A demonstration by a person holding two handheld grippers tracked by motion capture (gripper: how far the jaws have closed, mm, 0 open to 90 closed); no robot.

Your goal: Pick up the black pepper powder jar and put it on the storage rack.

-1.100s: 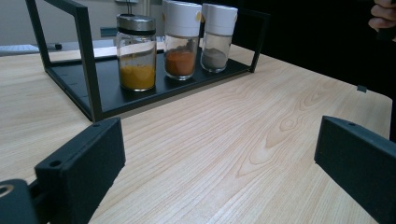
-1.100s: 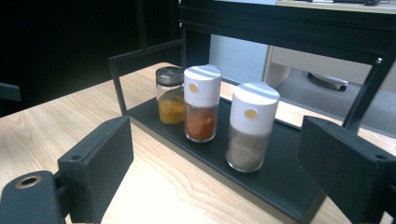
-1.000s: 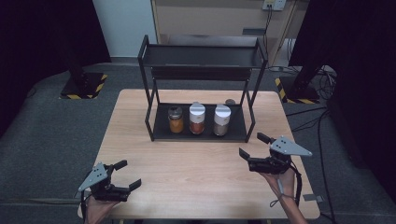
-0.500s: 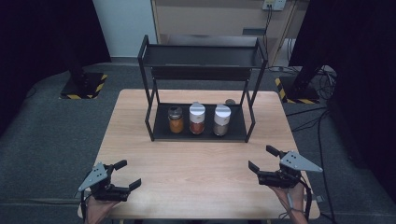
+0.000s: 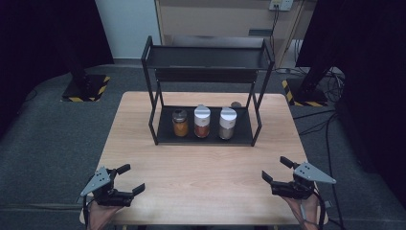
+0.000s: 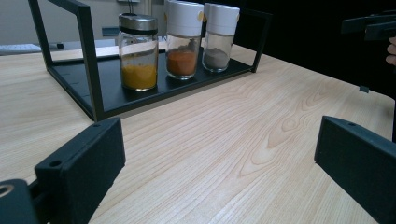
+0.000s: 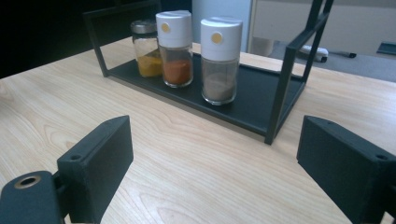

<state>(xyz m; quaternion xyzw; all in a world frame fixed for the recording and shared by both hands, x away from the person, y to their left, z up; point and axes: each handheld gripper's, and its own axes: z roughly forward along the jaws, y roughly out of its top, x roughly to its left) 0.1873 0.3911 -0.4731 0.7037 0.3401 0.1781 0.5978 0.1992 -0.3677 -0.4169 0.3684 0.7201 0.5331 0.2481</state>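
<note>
A black two-tier rack [image 5: 206,57] stands at the back middle of the wooden table [image 5: 206,167]. On its lower shelf stand three jars in a row: a metal-lidded jar of yellow spice [image 5: 180,123] [image 6: 137,51] [image 7: 144,46], a white-capped jar of orange spice [image 5: 202,121] [image 6: 183,37] [image 7: 174,48] and a white-capped jar of grey-brown spice [image 5: 227,123] [image 6: 218,35] [image 7: 220,59]. My left gripper [image 5: 131,178] rests open near the front left corner, holding nothing. My right gripper [image 5: 277,168] hovers open near the front right edge, also with nothing in it.
The rack's upper shelf [image 5: 206,56] holds nothing. A small dark round object [image 5: 236,104] lies on the table behind the rack. Bare wood stretches between the rack and both grippers. Dark floor and stand bases with striped tape [image 5: 86,88] surround the table.
My right gripper has drawn back toward the front right edge of the table and sunk lower. The left gripper has stayed where it was. The jars have not moved.
</note>
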